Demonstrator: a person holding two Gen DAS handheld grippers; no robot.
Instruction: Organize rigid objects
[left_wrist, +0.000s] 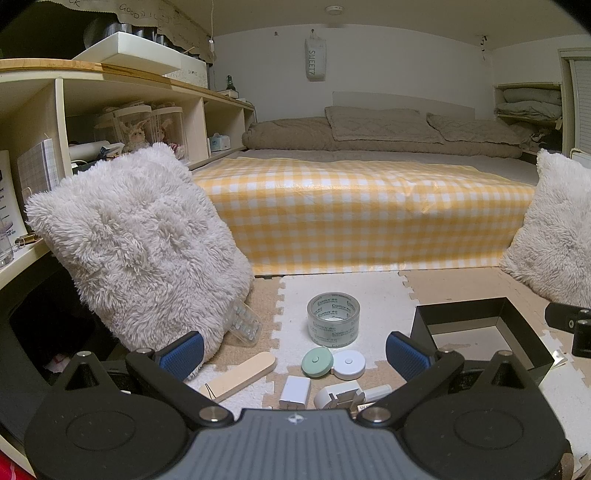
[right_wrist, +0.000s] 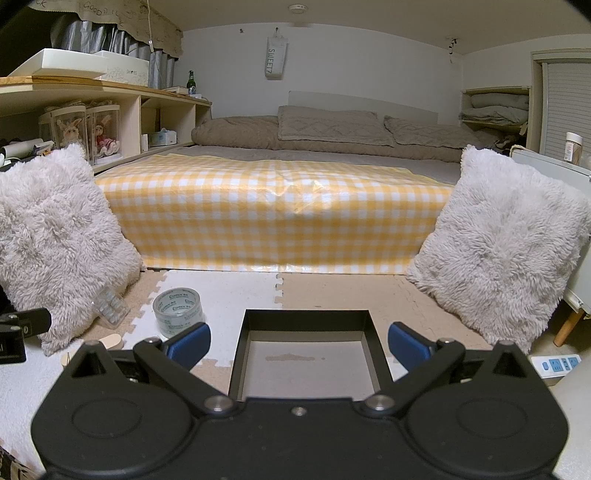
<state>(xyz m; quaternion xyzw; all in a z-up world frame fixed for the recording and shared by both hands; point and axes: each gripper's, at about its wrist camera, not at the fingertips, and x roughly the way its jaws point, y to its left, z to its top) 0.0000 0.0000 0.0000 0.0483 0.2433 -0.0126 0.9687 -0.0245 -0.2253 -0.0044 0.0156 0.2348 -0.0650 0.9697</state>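
Observation:
On the foam floor mat a clear tape roll (left_wrist: 333, 319) stands upright. Nearer lie a green round tape measure (left_wrist: 315, 363), a white round tape measure (left_wrist: 349, 364), a white charger block (left_wrist: 294, 391), a white device (left_wrist: 341, 394), a wooden stick (left_wrist: 239, 375) and a clear pill box (left_wrist: 244, 324). My left gripper (left_wrist: 294, 354) is open above these, holding nothing. A black open box (right_wrist: 306, 354) sits empty on the mat; my right gripper (right_wrist: 298, 343) is open over it, holding nothing. The tape roll (right_wrist: 178, 306) shows left of the box, and the box (left_wrist: 480, 332) shows at the right in the left wrist view.
Two fluffy white cushions (left_wrist: 140, 243) (right_wrist: 506, 243) lean at left and right. A bed with a yellow checked cover (right_wrist: 273, 218) runs across behind. Shelves (left_wrist: 122, 122) line the left wall. A white power strip (right_wrist: 556, 363) lies at the right.

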